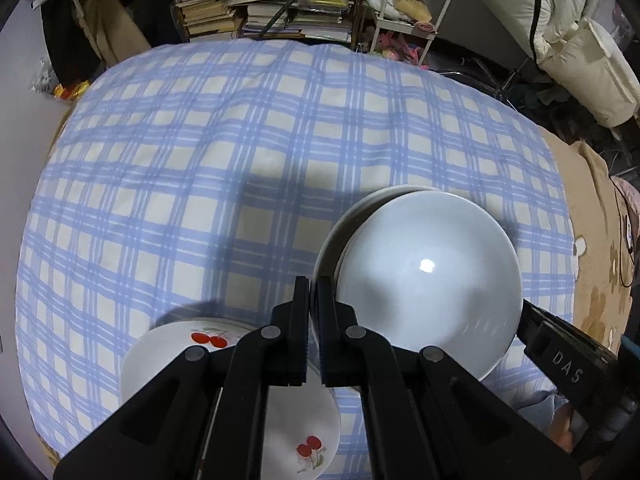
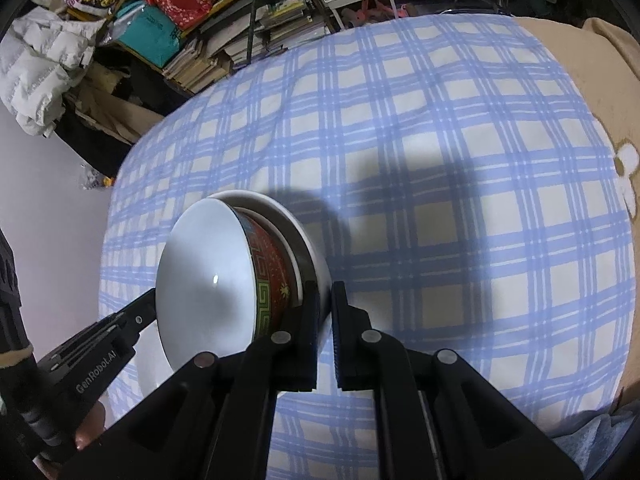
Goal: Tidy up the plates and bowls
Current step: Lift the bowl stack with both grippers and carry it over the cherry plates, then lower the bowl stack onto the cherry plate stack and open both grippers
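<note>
both grippers hold a nested pair of bowls in the air above the bed, which is covered with a blue-and-cream plaid sheet [image 1: 200, 152]. the left gripper [image 1: 313, 292] has its fingers closed down to a thin slit on the rim of the plain white outer bowl [image 1: 340, 216], and the right gripper [image 2: 325, 300] is closed just as narrowly on the opposite rim of the same bowl. inside it sits the red patterned bowl [image 2: 272, 268], its pale interior turned toward the left camera, so the pair is tipped on its side rather than level. pinching opposite edges likely keeps the stack from swinging and stops the inner bowl sliding out while it is carried. below the left gripper, a cherry-print plate [image 1: 304, 436] lies flat on the sheet, with what looks like another plate edge beneath it, though the fingers hide most of it. judging by this, bowls are being grouped apart from the plates, and the pair has not yet been set down. the soft bedding may let it tilt on landing.
</note>
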Available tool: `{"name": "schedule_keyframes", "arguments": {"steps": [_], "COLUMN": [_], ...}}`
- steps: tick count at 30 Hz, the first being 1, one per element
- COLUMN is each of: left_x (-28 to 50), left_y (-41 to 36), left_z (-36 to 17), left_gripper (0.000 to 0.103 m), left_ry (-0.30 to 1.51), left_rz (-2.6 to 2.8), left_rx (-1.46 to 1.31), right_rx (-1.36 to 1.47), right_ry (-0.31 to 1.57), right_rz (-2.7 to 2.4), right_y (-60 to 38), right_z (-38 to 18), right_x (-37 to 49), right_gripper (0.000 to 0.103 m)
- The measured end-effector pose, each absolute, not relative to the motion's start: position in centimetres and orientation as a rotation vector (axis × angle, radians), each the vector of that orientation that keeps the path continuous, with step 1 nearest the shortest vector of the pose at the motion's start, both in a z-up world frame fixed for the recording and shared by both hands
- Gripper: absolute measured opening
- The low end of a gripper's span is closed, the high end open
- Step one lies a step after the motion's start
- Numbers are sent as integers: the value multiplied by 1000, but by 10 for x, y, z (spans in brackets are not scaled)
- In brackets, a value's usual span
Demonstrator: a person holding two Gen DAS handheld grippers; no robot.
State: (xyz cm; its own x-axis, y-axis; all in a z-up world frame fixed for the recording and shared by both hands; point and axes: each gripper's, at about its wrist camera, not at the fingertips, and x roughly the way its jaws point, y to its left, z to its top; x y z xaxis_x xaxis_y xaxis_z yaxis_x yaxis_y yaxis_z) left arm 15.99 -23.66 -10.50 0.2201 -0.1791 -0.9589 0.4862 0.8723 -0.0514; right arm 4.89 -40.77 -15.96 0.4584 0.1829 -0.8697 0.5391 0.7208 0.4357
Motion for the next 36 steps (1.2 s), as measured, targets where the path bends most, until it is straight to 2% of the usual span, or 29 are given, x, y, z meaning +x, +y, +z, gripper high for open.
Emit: {"name": "schedule_keyframes", "arguments": {"steps": [10, 26, 36], "left_x": [159, 141, 135], "left_y": [-225, -123, -78], "left_z": [-91, -55, -92], "left_gripper": [1, 1, 1], "left_ry": [1277, 1234, 1325], "left_rz": [-485, -349, -280], "left_rx": [274, 241, 214], "right_rx": [758, 694, 679], "right_ry": [1067, 1060, 1140], "right_rz": [-249, -109, -55], "right_y": [-400, -316, -275], "right_z": [-137, -107, -140], "right_x": [46, 50, 54], "right_gripper": [11, 11, 11]}}
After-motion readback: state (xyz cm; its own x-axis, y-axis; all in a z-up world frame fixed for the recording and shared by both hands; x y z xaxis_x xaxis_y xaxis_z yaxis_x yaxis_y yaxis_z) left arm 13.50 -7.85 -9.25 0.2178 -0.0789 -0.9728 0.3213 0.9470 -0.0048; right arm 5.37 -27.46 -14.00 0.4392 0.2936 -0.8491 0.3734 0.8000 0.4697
